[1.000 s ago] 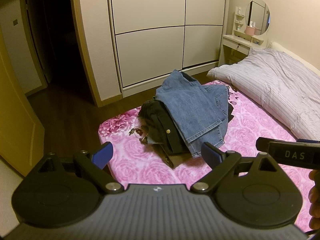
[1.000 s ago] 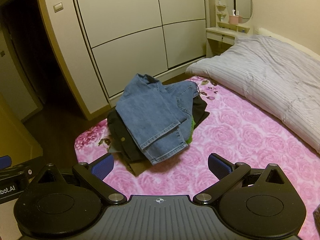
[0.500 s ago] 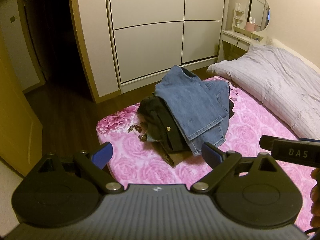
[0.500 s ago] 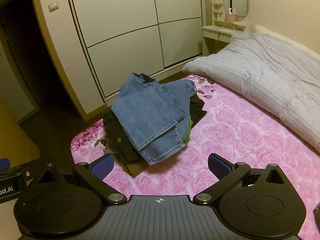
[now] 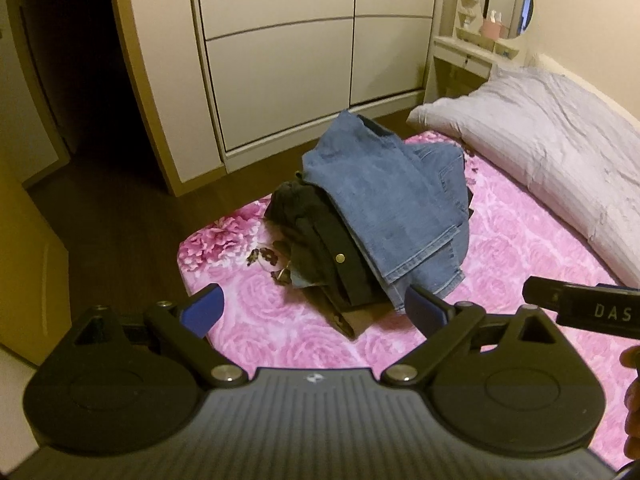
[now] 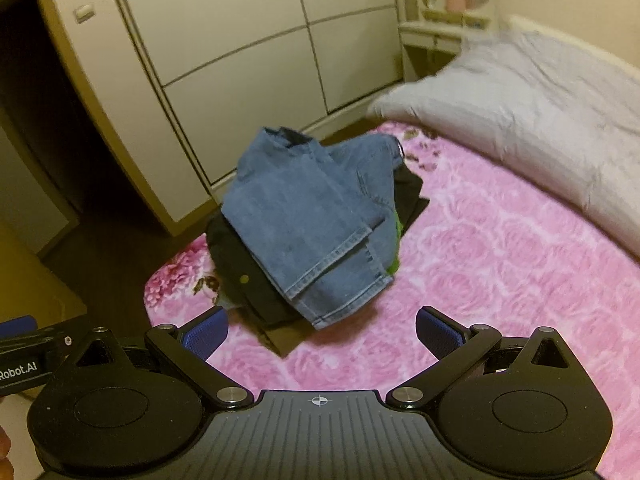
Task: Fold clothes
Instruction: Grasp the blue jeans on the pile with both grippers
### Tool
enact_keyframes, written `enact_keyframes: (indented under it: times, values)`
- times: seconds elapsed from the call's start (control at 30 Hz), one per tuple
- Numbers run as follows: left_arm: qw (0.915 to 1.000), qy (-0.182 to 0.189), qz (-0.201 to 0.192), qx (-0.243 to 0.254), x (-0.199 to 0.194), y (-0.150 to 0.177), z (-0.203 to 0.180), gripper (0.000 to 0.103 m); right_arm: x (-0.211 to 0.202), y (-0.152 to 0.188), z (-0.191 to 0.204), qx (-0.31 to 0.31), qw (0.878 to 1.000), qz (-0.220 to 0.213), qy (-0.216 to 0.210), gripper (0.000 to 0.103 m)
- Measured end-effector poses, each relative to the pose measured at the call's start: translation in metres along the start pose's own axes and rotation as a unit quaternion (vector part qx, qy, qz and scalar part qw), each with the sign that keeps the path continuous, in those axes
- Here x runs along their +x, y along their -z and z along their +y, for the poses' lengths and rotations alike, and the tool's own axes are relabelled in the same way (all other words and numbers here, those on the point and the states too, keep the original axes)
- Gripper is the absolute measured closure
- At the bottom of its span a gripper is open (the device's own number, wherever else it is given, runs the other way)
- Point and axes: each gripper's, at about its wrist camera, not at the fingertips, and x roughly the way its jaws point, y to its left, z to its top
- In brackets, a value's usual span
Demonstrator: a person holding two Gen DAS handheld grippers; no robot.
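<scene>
Denim tops the pile in front of you: the blue jeans (image 5: 384, 208) lie roughly folded over a black garment (image 5: 320, 248) with a brass button, and together they sit on the pink rose-patterned blanket (image 5: 520, 248) near its far left corner, where the dark wooden floor (image 5: 112, 232) begins. From your right wrist view a strip of bright green fabric (image 6: 394, 240) peeks out on the right side of the heap, under the jeans, and a brownish piece (image 6: 280, 340) pokes out at the near edge. Your left tool (image 5: 312, 312) hangs above the blanket just short of the pile, its blue-padded fingers (image 5: 202, 312) spread wide with nothing between them. Your right tool (image 6: 322, 334) is in the same state, jaws wide apart and empty, hovering near the hem end of the jeans without touching it. Each tool shows at the edge of the other's view, so you hold them side by side. To the far right a pale striped duvet (image 5: 560, 168) lies along the blanket's edge, touching it. Beyond the pile stand cream wardrobe doors (image 5: 280, 60), and at the far right a small white dressing table (image 5: 464, 56) carries a round mirror (image 5: 508, 0).
</scene>
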Motion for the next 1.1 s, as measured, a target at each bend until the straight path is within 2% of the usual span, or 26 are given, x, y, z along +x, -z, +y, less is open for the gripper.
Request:
enact_keyframes:
  times: [0.23, 0.53, 0.67, 0.77, 1.1]
  values:
    - [0.9988, 0.023, 0.031, 0.031, 0.065, -0.036, 0.008, 0.007, 0.053, -0.020, -0.015, 0.068, 0.997, 0.024, 0.012, 0.001]
    - [0.9949, 0.053, 0.058, 0.064, 0.158, -0.097, 0.016, 0.009, 0.118, -0.048, -0.047, 0.167, 0.984, 0.042, 0.043, 0.001]
    - [0.9924, 0.069, 0.066, 0.078, 0.198, -0.127, 0.012, 0.011, 0.147, -0.056, -0.063, 0.216, 0.974, 0.051, 0.045, 0.002]
    - [0.9905, 0.076, 0.068, 0.093, 0.229, -0.149, 0.004, 0.011, 0.168, -0.064, -0.075, 0.254, 0.965, 0.055, 0.044, 0.010]
    - [0.9865, 0.091, 0.071, 0.116, 0.335, -0.224, -0.025, 0.011, 0.245, -0.090, -0.118, 0.367, 0.929, 0.042, 0.033, 0.010]
